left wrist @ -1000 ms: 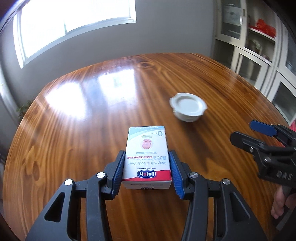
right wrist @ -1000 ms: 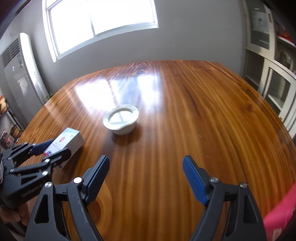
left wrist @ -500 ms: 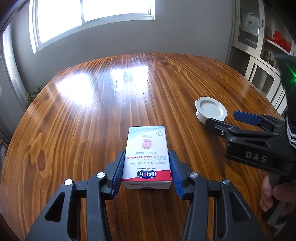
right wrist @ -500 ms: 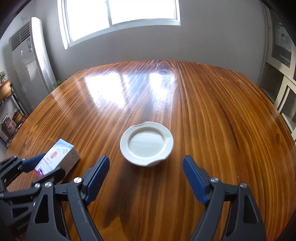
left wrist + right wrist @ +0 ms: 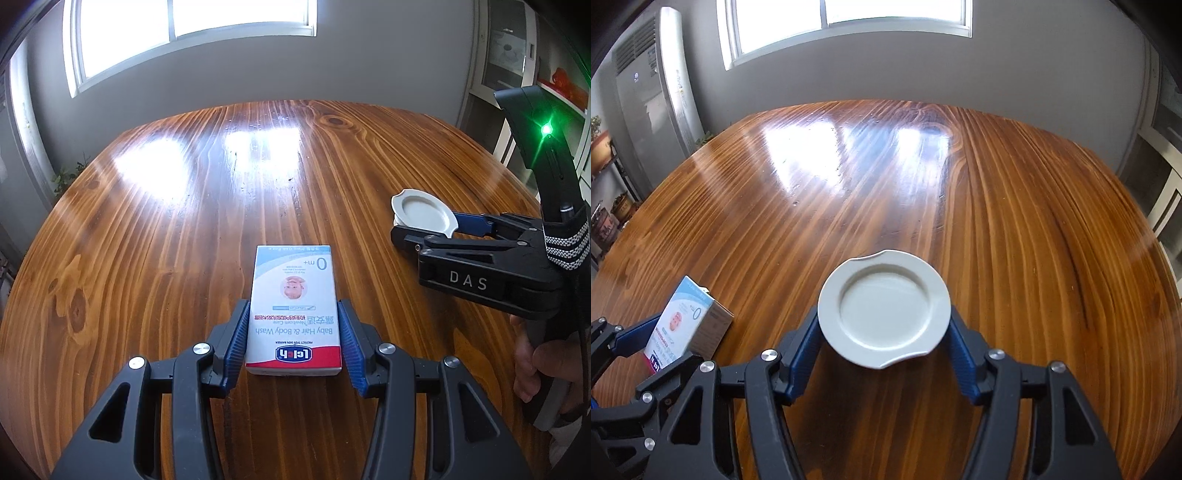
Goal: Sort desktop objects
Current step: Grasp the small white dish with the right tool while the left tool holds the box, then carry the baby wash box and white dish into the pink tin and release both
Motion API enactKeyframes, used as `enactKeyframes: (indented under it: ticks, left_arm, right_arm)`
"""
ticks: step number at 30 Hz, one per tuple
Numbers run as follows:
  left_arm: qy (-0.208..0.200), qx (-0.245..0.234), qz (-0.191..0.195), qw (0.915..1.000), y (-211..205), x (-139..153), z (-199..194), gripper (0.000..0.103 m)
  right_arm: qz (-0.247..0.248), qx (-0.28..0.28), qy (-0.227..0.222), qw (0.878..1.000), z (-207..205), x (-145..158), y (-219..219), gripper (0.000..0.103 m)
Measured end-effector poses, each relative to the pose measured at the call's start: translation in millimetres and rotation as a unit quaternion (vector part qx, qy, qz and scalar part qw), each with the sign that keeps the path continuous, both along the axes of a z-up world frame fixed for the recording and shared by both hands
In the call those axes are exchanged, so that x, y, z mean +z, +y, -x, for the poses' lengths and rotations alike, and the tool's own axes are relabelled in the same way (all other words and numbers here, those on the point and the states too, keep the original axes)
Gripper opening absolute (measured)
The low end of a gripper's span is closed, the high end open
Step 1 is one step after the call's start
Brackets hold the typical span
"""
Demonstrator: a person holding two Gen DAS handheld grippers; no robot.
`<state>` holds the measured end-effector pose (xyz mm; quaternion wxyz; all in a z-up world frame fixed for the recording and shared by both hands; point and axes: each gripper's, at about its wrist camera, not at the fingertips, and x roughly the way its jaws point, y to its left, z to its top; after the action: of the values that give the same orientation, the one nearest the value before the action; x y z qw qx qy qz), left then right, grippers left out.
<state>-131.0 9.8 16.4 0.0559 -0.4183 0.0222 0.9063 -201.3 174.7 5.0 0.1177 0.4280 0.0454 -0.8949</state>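
Tabletop (image 5: 1015,229): dish (image 5: 884,309) seemingly between hand-held gripper (image 5: 884,358) pads.

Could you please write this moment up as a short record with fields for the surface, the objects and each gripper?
surface: glossy round wooden table
object 1: white and blue baby-wash carton, lying flat, printed face up
object 2: small white ceramic dish, empty
left gripper: blue pads against both long sides of the carton
right gripper: fingers flank the dish; contact unclear
spacing: carton and dish apart
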Motion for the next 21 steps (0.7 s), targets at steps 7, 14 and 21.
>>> enactKeyframes:
  ticks: [7, 14, 21]
  left_arm:
    - [0.004, -0.004, -0.001, 1.0000, 1, 2, -2, 0.050]
    - [0.019, -0.020, -0.004, 0.9996, 11, 13, -12, 0.050]
    - [0.032, -0.040, -0.011, 0.9986, 27, 24, -27, 0.050]
  right_arm:
    - [0.015, -0.027, 0.002, 1.000, -17, 4, 14, 0.067]
    - [0.042, -0.057, 0.011, 0.997, -59, 22, 39, 0.054]
    - [0.048, -0.068, 0.028, 0.996, -99, 34, 50, 0.054]
